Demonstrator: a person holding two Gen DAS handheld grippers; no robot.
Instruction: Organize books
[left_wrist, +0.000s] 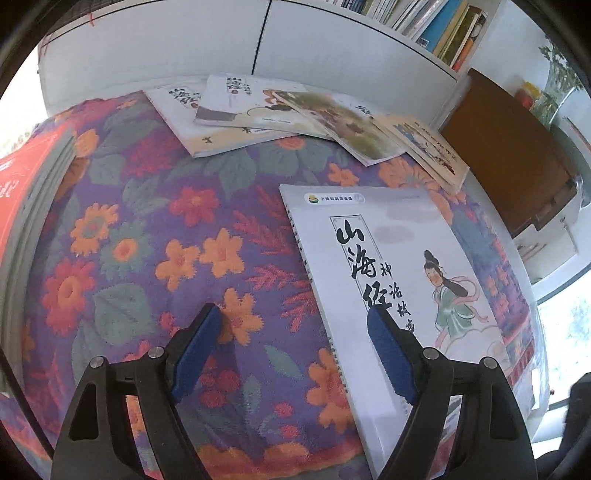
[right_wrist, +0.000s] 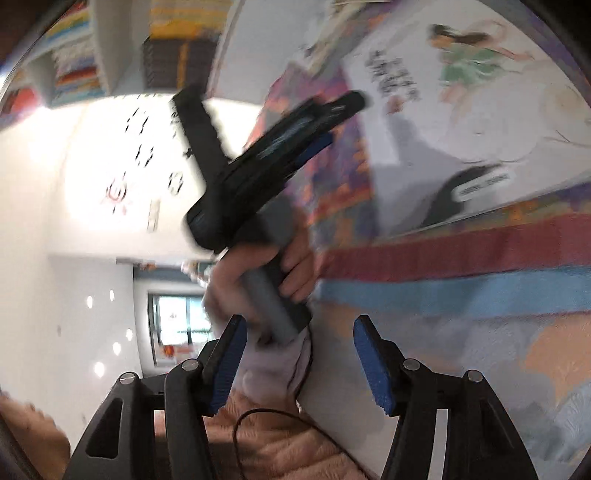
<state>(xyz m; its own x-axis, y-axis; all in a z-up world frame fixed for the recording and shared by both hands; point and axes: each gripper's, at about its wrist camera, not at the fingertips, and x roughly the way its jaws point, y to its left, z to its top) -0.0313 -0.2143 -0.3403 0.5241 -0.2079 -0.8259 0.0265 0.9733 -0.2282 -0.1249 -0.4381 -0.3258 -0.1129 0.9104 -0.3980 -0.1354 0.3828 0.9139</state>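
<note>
Left gripper (left_wrist: 293, 350): black two-finger tool with blue ribbed pads, pointing steeply down at the table; jaws stand wide apart with nothing between them. Its right-hand pad overlaps the near edge of the nearest book; whether it touches the cover cannot be told.

Left hand (right_wrist: 255, 284): seen from the right wrist camera, wrapped around the grey handle of that tool, a pale sleeve below it.

Right gripper (right_wrist: 299, 360): same black and blue build, tilted and rolled so the room looks sideways; jaws parted, empty. The view is blurred.

Nearest book (left_wrist: 391, 280): white spiral-bound book with large black Chinese brush lettering and a drawn figure in a green robe, lying flat, just right of the left tool's centre line.

Far books (left_wrist: 295, 114): several thin white and cream picture books, overlapping in a loose fan at the table's back edge.

Red book (left_wrist: 26, 192): at the left edge, partly cut off.

Tablecloth (left_wrist: 166, 240): purple fabric with orange and red flowers.

Shelf (left_wrist: 424, 22): white, with upright books.
</note>
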